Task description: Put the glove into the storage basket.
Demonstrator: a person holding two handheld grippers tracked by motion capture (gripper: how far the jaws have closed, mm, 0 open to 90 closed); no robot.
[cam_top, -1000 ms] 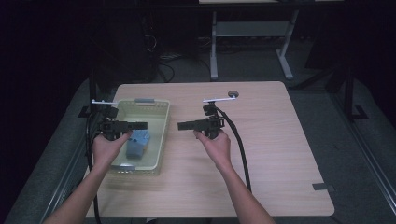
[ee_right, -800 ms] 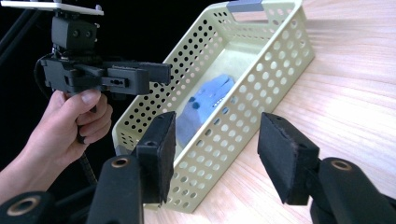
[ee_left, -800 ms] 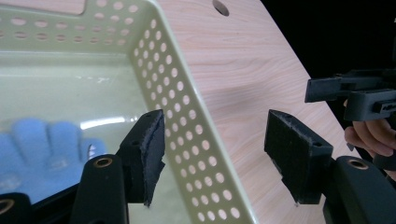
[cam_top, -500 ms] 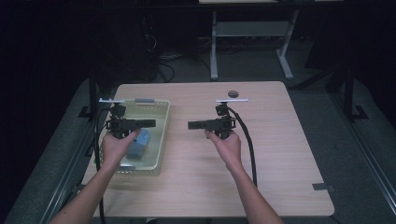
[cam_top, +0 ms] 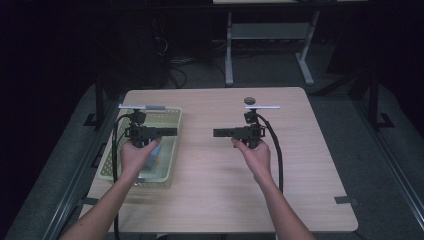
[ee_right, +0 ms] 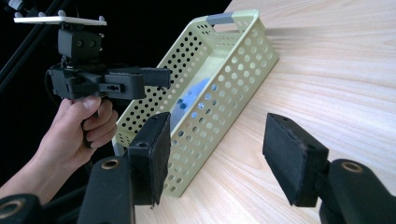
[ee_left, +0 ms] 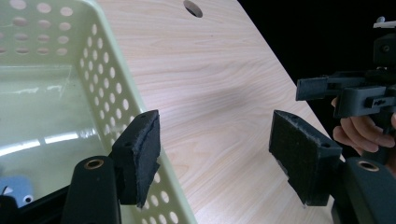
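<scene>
A pale green perforated basket stands on the left of the wooden table; a blue object lies in it, partly under the person's left hand. My left gripper is held above the basket and points right. In the left gripper view it is open and empty, over the basket's right wall. My right gripper points left toward the basket from mid-table. In the right gripper view it is open and empty, facing the basket and the blue object.
A dark round hole sits near the table's far edge, and also appears in the left gripper view. Bare wood lies between the two grippers and to the right. Black cables trail from both grippers. A table frame stands on the floor behind.
Both grippers have shifted to the right. The right one has drawn away from the basket toward mid-table. The jaws still face each other.
</scene>
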